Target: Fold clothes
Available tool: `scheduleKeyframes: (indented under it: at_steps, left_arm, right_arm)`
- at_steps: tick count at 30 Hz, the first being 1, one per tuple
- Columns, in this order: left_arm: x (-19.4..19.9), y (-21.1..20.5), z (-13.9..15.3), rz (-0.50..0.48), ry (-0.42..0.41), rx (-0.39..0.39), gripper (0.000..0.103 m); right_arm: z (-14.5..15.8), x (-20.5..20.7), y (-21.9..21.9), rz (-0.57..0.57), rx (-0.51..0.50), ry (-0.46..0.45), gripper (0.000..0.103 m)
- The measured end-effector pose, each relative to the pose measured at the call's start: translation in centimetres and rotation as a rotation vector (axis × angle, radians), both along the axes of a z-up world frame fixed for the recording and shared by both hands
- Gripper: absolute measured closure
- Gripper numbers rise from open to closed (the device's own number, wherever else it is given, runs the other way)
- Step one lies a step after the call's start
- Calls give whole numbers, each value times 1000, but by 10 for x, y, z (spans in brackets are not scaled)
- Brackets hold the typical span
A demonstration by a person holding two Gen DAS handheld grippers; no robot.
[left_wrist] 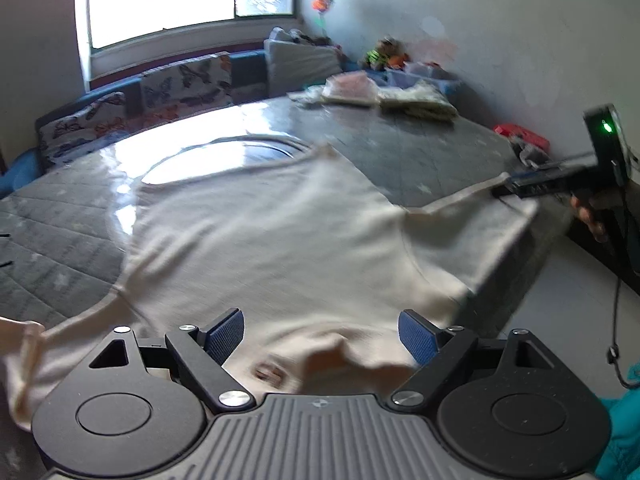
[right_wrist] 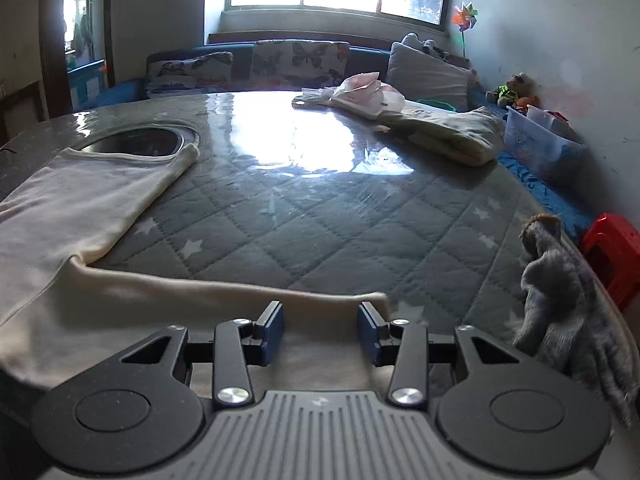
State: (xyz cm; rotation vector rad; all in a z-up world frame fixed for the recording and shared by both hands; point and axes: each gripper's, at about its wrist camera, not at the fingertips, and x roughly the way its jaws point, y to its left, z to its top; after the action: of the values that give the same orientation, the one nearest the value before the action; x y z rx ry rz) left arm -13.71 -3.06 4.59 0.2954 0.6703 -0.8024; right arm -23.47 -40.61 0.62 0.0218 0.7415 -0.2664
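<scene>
A cream long-sleeved top (left_wrist: 272, 232) lies spread on the grey quilted table (left_wrist: 420, 160), its hem toward the round hole in the table. My left gripper (left_wrist: 322, 334) is open, its blue pads (left_wrist: 224, 336) on either side of the collar area. In the left wrist view the right gripper (left_wrist: 508, 188) touches the tip of the right sleeve, which looks lifted. In the right wrist view the right gripper (right_wrist: 321, 330) is open over the cream sleeve (right_wrist: 224, 300) near the cuff, the cloth lying between and under its pads (right_wrist: 274, 330).
Folded pale clothes (right_wrist: 452, 132) and a pink bag (right_wrist: 368, 88) lie at the table's far side. A grey knitted garment (right_wrist: 560, 300) hangs at the right edge beside a red stool (right_wrist: 612, 252). Butterfly cushions (right_wrist: 296, 60) and a plastic bin (right_wrist: 536, 140) line the wall.
</scene>
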Motion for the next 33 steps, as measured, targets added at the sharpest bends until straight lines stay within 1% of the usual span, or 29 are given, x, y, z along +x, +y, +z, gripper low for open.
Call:
scheduleKeyframes:
  at_steps: [3, 7, 9, 12, 15, 17, 19, 21, 23, 26, 27, 29, 31, 33]
  left_arm:
    - [20, 8, 9, 69, -27, -20, 16]
    - [57, 14, 11, 183, -46, -16, 16]
    - [76, 12, 10, 220, -52, -7, 16]
    - [105, 6, 9, 267, -61, 5, 18]
    - [131, -3, 7, 292, -57, 17, 18]
    - [150, -10, 3, 313, -53, 37, 22]
    - [168, -17, -3, 332, -49, 59, 22]
    - [182, -20, -8, 355, -45, 75, 26]
    - [196, -22, -14, 362, -31, 79, 26]
    - [212, -28, -22, 383, -11, 95, 29]
    - [217, -29, -24, 390, -5, 101, 30]
    - [223, -31, -28, 383, 6, 106, 42]
    - [227, -33, -32, 377, 17, 113, 48]
    - [229, -33, -35, 376, 25, 113, 57]
  right_arm:
    - [9, 9, 5, 36, -17, -6, 62]
    - [18, 40, 18, 141, 58, -18, 62]
    - [21, 54, 25, 180, 76, -25, 63]
    - [24, 91, 37, 241, 111, -26, 63]
    - [22, 124, 45, 257, 138, -7, 64]
    - [19, 145, 49, 261, 154, 8, 64]
    - [14, 163, 51, 253, 160, 21, 65]
    - [10, 176, 51, 244, 170, 27, 68]
    - [6, 187, 51, 242, 184, 35, 72]
    - [1, 199, 54, 249, 166, 51, 75]
    - [0, 202, 55, 251, 160, 58, 78]
    - [-3, 206, 57, 260, 154, 68, 82]
    - [-4, 210, 59, 267, 141, 74, 84]
    - [-4, 214, 62, 269, 119, 73, 84]
